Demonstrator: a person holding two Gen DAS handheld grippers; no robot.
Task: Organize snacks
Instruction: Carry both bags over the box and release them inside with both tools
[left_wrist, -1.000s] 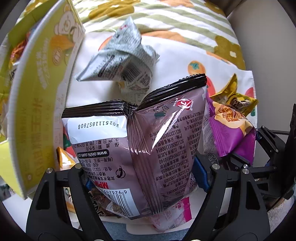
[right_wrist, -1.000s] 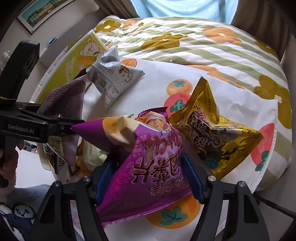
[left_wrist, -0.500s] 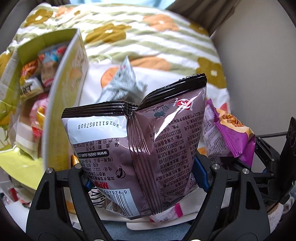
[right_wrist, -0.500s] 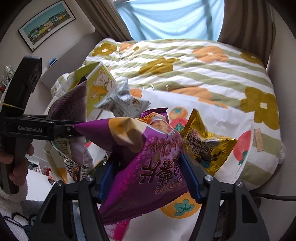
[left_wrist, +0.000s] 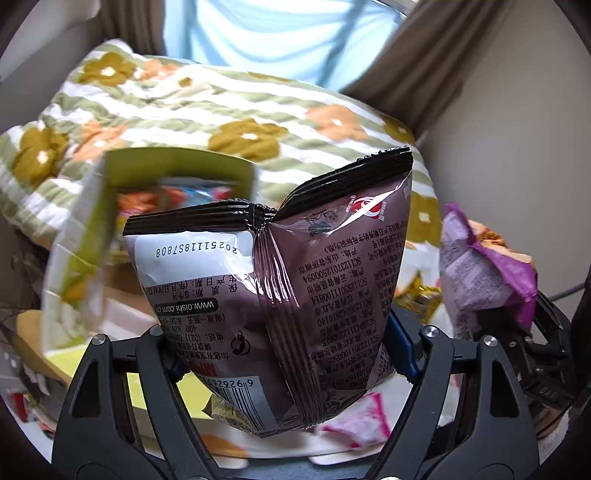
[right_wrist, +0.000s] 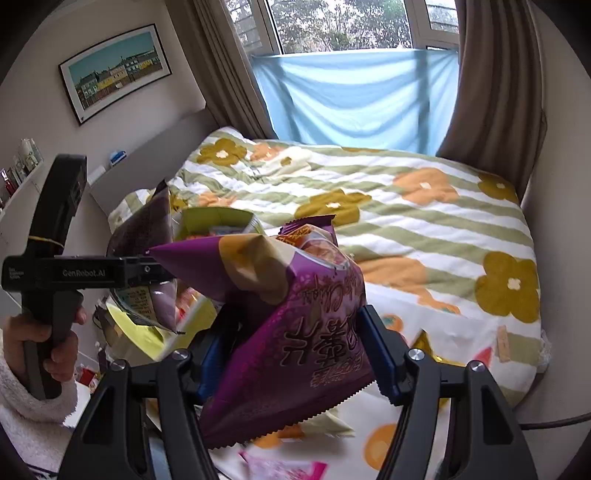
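Two packets are up off the bed, my left tongs (left_wrist: 284, 354) pinching the brown snack bag (left_wrist: 280, 295), right tongs (right_wrist: 291, 354) pinching the purple chip bag (right_wrist: 295, 325), neither yet in the green box (left_wrist: 177, 166), where some snacks already sit, while a gold packet (left_wrist: 419, 299) waits on the bed.

Brown snack bag (left_wrist: 280, 295): "www.oishi.com.cn"; left gripper (right_wrist: 162, 273): "GenRobot.AI".

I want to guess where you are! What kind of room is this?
Most likely a bedroom. A bed with a flowery striped quilt fills the middle, brown curtains hang beside a window, and a framed picture hangs on the wall.
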